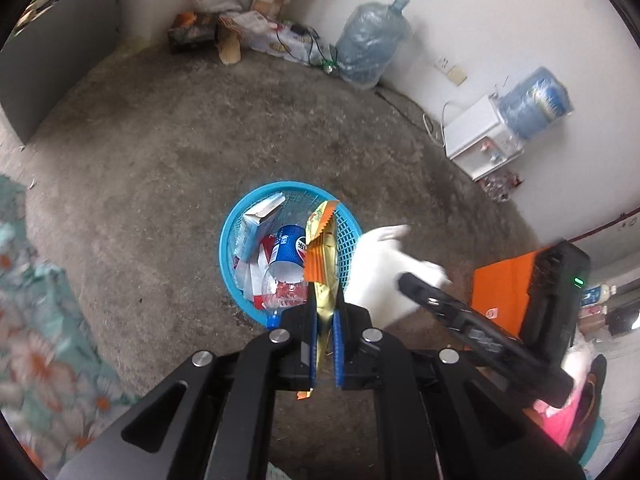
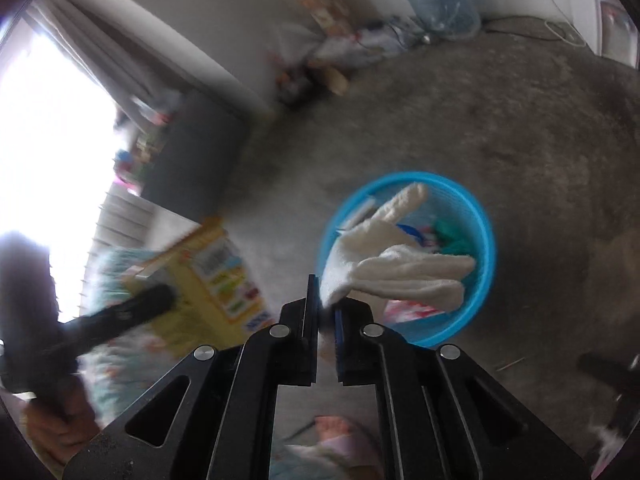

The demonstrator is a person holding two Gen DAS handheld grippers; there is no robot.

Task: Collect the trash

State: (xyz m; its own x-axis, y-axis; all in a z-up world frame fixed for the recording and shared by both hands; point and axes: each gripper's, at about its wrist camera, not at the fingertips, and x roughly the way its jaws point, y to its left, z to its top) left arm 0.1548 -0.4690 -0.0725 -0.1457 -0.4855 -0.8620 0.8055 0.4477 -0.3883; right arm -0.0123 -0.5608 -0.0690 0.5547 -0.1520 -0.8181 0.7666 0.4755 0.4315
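My left gripper (image 1: 326, 308) is shut on an orange and gold snack wrapper (image 1: 322, 248), which sticks up over the near rim of a blue mesh basket (image 1: 228, 248). In the basket lie a carton, a blue cup and a clear bottle. My right gripper (image 2: 326, 308) holds the cuff of a white glove (image 2: 384, 268) at its fingertips, and the glove's fingers spread over the blue basket (image 2: 484, 240). In the left wrist view the right gripper (image 1: 404, 280) and its glove (image 1: 376, 264) hang just right of the basket. In the blurred right wrist view the left gripper (image 2: 152, 300) carries a yellow packet (image 2: 216, 276).
The basket stands on a bare concrete floor (image 1: 180, 140). Two blue water jugs (image 1: 372, 48) and a white dispenser (image 1: 480, 136) line the far wall, with boxes and bags (image 1: 224, 28) in the corner. Floral cloth (image 1: 44, 320) lies at the left, and a grey cabinet (image 1: 48, 52) stands behind it.
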